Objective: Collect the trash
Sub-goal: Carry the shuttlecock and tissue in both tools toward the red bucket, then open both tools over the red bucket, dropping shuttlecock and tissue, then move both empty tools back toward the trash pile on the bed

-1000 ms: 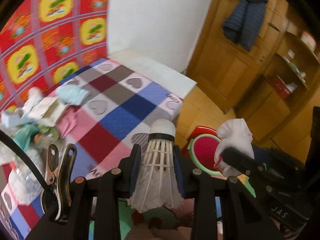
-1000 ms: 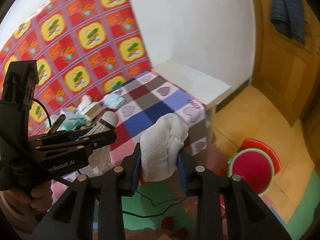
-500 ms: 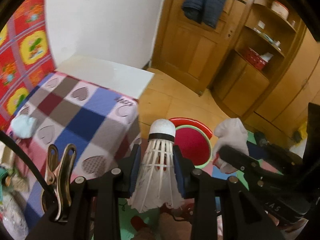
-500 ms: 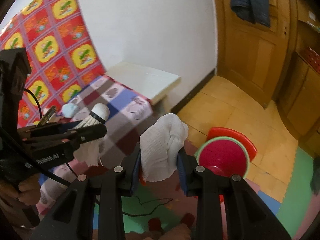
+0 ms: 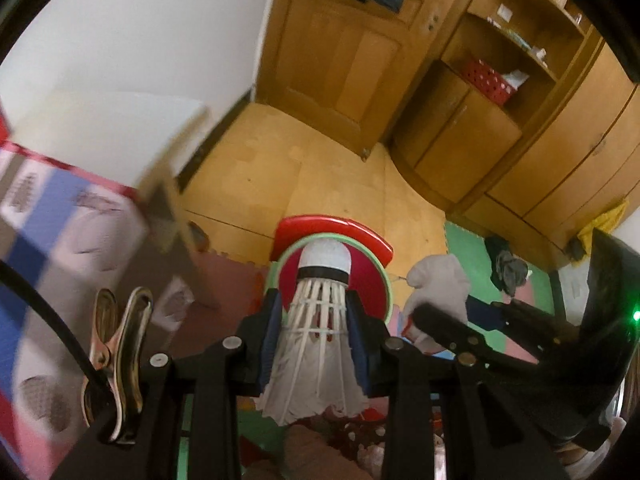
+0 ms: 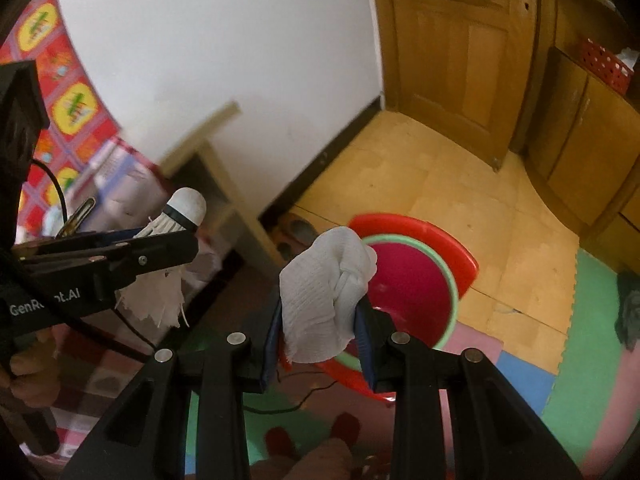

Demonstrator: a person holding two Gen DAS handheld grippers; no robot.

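My left gripper [image 5: 314, 316] is shut on a white feathered shuttlecock [image 5: 318, 320], cork end pointing forward. In the right wrist view the same shuttlecock [image 6: 176, 220] sticks out of the left gripper at the left. My right gripper [image 6: 320, 316] is shut on a crumpled white cloth [image 6: 326, 292], which also shows in the left wrist view as a white cloth [image 5: 438, 284] at the right. Below and ahead of both grippers, a round red bin with a green rim [image 6: 412, 280] stands on the floor, seen past the shuttlecock as the red bin [image 5: 372, 280].
A table with a checked heart-pattern cloth [image 5: 60, 240] lies at the left. Wooden door [image 6: 452, 60] and cupboards [image 5: 500, 120] stand behind on a yellow floor. Coloured foam mats [image 6: 592, 340] cover the near floor. A dark rag [image 5: 506, 268] lies on the green mat.
Both grippers have swung away from the table toward the right and sunk toward the floor, each keeping its load. The red bin now sits closer and more central.
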